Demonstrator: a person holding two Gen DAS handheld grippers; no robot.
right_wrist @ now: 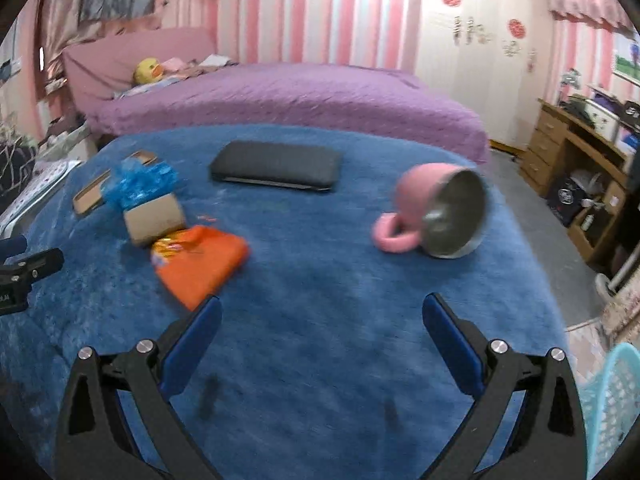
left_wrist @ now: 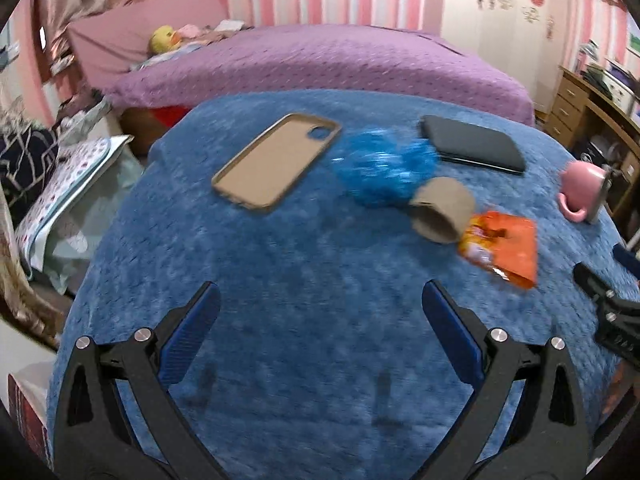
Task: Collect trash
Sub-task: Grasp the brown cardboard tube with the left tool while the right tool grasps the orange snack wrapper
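Two tongs hang over a blue blanket (left_wrist: 280,280), each spread wide and pinching nothing: the left gripper (left_wrist: 320,300) and the right gripper (right_wrist: 322,312), whose black frames are cut off at the bottom edge of their views.

Six things lie on the blanket, one of each. From left to right in the left wrist view: a tan phone case (left_wrist: 276,162) lying flat, hollow side up; a crumpled blue plastic bag (left_wrist: 384,168); a cardboard tube (left_wrist: 442,210) on its side, touching the bag; an orange snack wrapper (left_wrist: 504,248) just beside the tube; a dark wallet (left_wrist: 472,144) behind them; and a pink mug (left_wrist: 582,190) tipped on its side at the far right. The bag, tube and wrapper, the trash, cluster mid-blanket.

From the right wrist view, the bag hides most of the phone case. Motion blur smears the bag, wrapper and mug, so no print can be read. One light-blue basket (right_wrist: 612,404) shows partly at the lower right, cut off by the frame.

Behind stands one purple bed (right_wrist: 288,96).
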